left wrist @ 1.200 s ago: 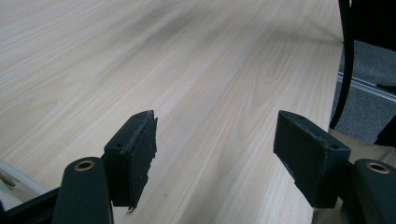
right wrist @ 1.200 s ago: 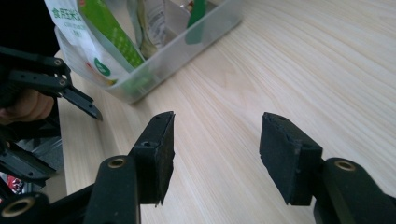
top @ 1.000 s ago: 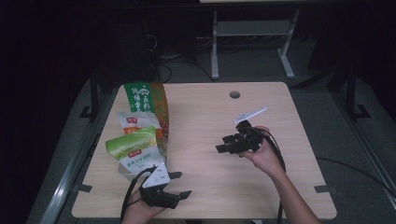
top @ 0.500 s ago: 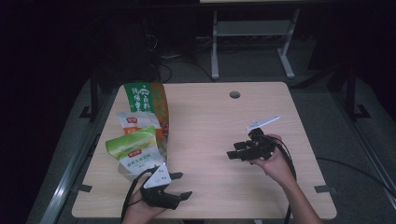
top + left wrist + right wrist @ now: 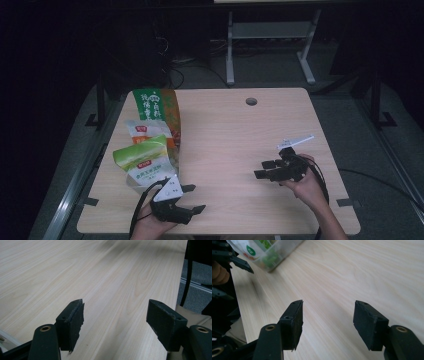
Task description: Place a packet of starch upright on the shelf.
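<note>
Beside the snack bags (image 5: 150, 145) at the table's (image 5: 240, 135) left edge rests the left gripper (image 5: 192, 198) — jaws spread, empty, clearly nearer. Well right of the bags, the right gripper (image 5: 265, 169) — jaws just opening, nothing between — points toward them.

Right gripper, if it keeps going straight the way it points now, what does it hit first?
Probably the clear bin of snack bags; bare table lies before it, though depth is unclear.

White unreadable characters on green bag (image 5: 152, 106)
</note>
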`<state>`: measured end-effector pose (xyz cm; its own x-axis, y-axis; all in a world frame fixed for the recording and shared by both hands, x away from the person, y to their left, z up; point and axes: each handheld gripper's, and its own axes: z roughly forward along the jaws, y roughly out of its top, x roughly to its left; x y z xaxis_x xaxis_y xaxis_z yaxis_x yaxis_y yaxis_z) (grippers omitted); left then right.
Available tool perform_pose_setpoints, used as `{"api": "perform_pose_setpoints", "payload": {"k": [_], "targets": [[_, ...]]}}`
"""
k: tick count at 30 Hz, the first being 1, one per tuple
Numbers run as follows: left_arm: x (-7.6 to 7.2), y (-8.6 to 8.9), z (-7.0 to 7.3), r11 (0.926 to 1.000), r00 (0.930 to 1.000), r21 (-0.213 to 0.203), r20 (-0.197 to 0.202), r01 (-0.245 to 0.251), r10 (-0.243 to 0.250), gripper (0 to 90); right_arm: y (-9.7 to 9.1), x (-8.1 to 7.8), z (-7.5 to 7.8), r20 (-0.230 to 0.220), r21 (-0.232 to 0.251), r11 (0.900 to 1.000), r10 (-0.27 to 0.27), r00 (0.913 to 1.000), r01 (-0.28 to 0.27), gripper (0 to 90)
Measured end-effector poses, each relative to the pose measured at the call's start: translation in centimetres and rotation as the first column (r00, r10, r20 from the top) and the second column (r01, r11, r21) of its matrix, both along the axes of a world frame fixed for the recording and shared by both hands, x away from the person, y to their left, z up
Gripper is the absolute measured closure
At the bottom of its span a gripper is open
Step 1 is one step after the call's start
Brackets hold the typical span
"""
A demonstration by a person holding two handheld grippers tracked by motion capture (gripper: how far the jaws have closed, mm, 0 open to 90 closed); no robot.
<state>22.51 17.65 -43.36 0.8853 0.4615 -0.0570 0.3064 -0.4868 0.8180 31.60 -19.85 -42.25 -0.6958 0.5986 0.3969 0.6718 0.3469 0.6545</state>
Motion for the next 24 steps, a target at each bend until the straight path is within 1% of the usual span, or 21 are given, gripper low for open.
{"api": "perform_pose_setpoints", "payload": {"k": [4,6,7,11,12,15,18,21,22,23,24], "targets": [[0.0,0.0,0.0,1.0000,1.0000,0.005,0.003,0.003,-0.003,29.6,-0.8,-0.7,-0.7,-0.008,-0.004,0.9999,-0.011,0.9999,0.011,40.2],[-0.1,0.0,0.0,1.0000,1.0000,0.004,0.001,0.003,-0.003,29.7,-1.1,-1.1,-0.9,-0.016,-0.009,0.9998,-0.017,0.9997,0.017,40.0],[-0.1,-0.1,0.0,1.0000,1.0000,0.003,0.000,0.002,-0.002,29.6,-1.3,-1.2,-1.0,-0.011,-0.009,0.9998,-0.018,0.9998,0.018,39.9],[-0.1,-0.1,-0.1,1.0000,1.0000,0.002,-0.001,0.002,-0.002,29.6,-2.1,-1.9,-1.3,-0.022,-0.002,0.9994,-0.034,0.9992,0.033,39.5],[-0.1,-0.1,-0.1,1.0000,1.0000,0.003,-0.001,0.002,-0.002,29.7,-2.3,-2.0,-1.5,-0.019,-0.005,0.9994,-0.034,0.9993,0.033,39.5],[-0.1,-0.1,-0.1,1.0000,1.0000,0.004,-0.002,0.001,-0.001,29.6,-2.7,-2.5,-1.7,-0.028,-0.010,0.9990,-0.045,0.9986,0.044,39.3],[-0.1,-0.1,0.0,1.0000,1.0000,0.004,-0.002,0.001,-0.001,29.7,-3.0,-3.1,-1.9,-0.023,-0.010,0.9988,-0.047,0.9986,0.047,38.6],[-0.1,-0.1,-0.1,1.0000,1.0000,0.005,-0.005,0.003,-0.003,29.7,-3.2,-3.5,-2.0,-0.028,-0.015,0.9985,-0.054,0.9982,0.053,38.5],[-0.1,-0.2,-0.1,1.0000,1.0000,0.005,-0.004,0.003,-0.003,29.7,-3.3,-3.6,-2.1,-0.021,-0.014,0.9986,-0.051,0.9985,0.051,38.3],[-0.1,-0.2,-0.1,1.0000,1.0000,0.005,-0.003,0.003,-0.003,29.7,-3.3,-3.8,-2.1,-0.030,-0.013,0.9983,-0.058,0.9979,0.057,38.2],[-0.1,-0.2,-0.1,1.0000,1.0000,0.004,-0.004,0.002,-0.002,29.7,-3.4,-3.9,-2.2,-0.023,-0.011,0.9985,-0.054,0.9983,0.054,38.1]]}}
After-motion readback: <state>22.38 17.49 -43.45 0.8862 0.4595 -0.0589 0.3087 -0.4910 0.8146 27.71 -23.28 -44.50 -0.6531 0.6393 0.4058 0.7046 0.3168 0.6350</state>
